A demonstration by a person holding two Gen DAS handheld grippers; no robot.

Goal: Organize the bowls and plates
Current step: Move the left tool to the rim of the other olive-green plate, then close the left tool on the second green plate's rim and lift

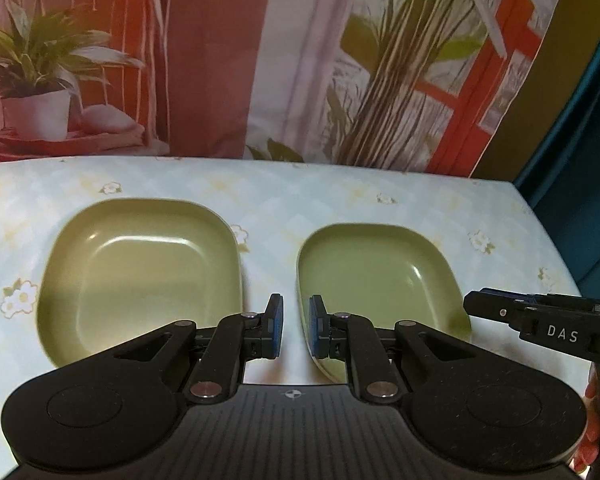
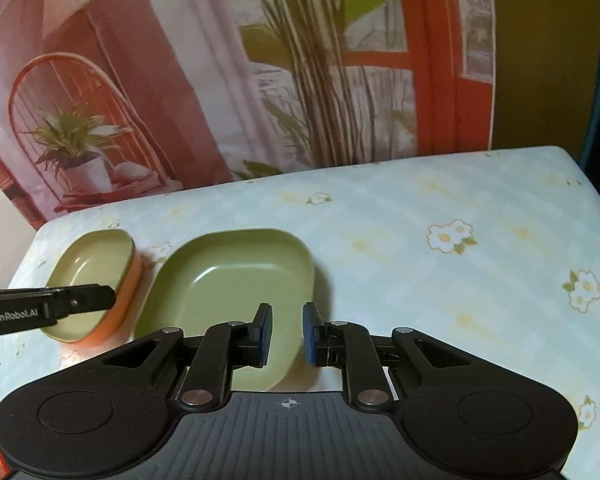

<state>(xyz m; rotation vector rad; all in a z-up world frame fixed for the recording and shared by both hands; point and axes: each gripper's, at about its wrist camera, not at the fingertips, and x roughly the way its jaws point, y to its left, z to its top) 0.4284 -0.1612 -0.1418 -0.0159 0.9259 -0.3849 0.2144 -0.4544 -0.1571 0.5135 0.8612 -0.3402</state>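
You have two green dishes on the flowery surface (image 1: 340,196). In the left view, the big dish (image 1: 139,276) sits at about 10 o'clock from your left hand-held gripper (image 1: 295,326). The small dish (image 1: 380,280) sits at about 1 o'clock, just beside the big one but not touching it.

Your left hand-held gripper has its two pads nearly together, with only a thin gap and nothing in it. It hangs over the bare strip between the two dishes. Your right hand-held gripper (image 2: 287,332) is nearly together too and holds nothing. It hangs over the near right edge of the small dish.

In the right view, one dish (image 2: 95,280) at 10 o'clock looks orange on the outside.

What could go wrong? With pads this close, you cannot slip them over a rim. You would just bump the dish and push it along the smooth cloth. Your two hands are also near each other, so they could knock together. A dish near the edge could slide off.
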